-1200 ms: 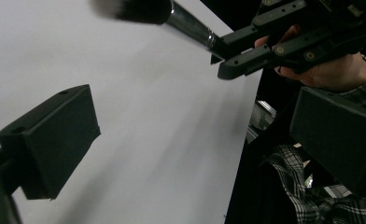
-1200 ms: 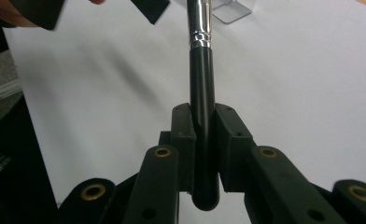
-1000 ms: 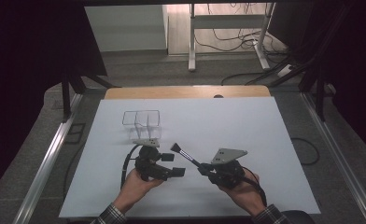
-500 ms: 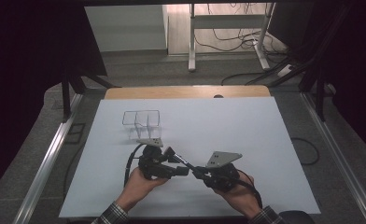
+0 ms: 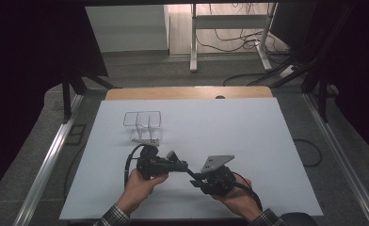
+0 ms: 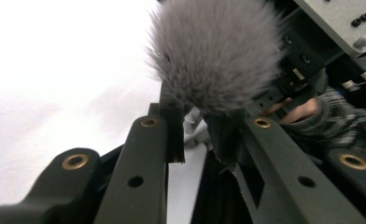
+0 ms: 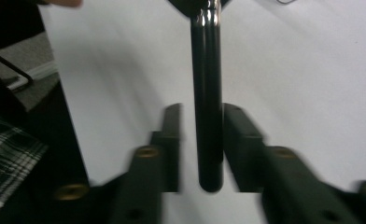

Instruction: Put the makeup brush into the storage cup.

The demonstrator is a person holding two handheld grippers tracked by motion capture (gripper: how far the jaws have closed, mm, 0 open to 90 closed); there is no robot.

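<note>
makeup brush [image 6: 216, 56] sits low in the middle of the high view, bridging the two grippers above the white table [image 5: 267, 141]. in the left gripper view its grey bristle head fills the upper centre, and the left gripper [image 6: 197, 140] has its jaws closed in on the ferrule just below the bristles, so it looks clamped on the brush. in the right gripper view the glossy black handle [image 7: 207, 93] runs straight down the middle of the frame, its rounded end lying between the jaws of the right gripper [image 7: 200, 149]; those jaws stand apart, with a sliver of table showing on the left side and the right jaw just beside or barely touching the handle. this reads as a hand-over between the two tools, with the left one carrying the brush and the right one either letting go or about to take it; which of the two i cannot tell. a clear two-compartment holder [image 5: 143, 123] stands empty in the upper left of the table, near the left gripper. the next move likely calls for one firm grip only, then carrying the brush to the holder and lowering it handle first into a compartment.
</note>
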